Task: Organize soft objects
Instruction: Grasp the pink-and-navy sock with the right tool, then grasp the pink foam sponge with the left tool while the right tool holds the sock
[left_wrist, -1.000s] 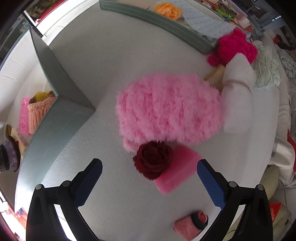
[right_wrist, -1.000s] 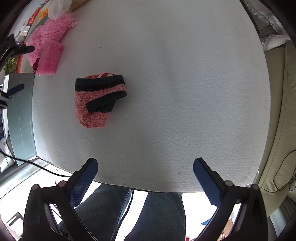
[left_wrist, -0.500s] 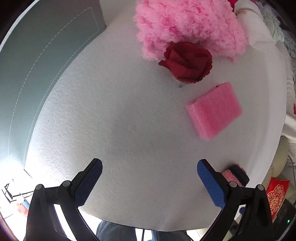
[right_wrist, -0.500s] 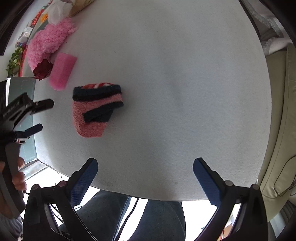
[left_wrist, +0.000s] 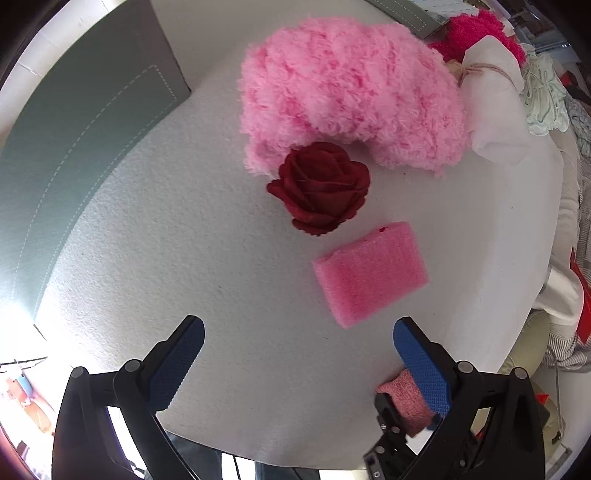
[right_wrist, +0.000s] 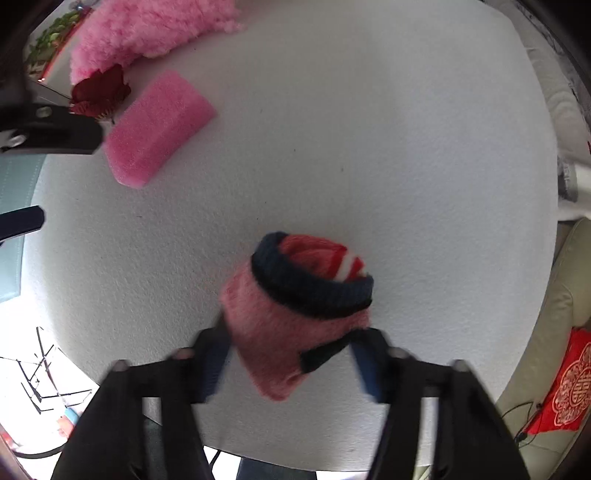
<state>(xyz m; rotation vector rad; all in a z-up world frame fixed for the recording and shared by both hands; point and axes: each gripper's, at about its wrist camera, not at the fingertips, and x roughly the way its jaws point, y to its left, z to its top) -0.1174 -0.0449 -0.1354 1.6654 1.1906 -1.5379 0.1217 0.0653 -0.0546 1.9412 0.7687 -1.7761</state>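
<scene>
Bright daylight, blown-out lower-left corner, fisheye edge warp, motion-blurred right tool (right_wrist: 291, 354)

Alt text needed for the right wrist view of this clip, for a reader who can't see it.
The right hand-held gripper has its blurred fingers on either side of a rolled pink knitted sock with a dark navy cuff on a white textured tabletop. Farther off to the upper left lie a pink foam block, a dark red fabric rose and a fluffy pink plush item.

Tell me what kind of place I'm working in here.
Probably a living room or craft corner at home: a white felt-covered table holds soft items such as a fluffy pink bundle, a red fabric rose and a rolled pink sock, with a beige cushioned seat beside it.
</scene>
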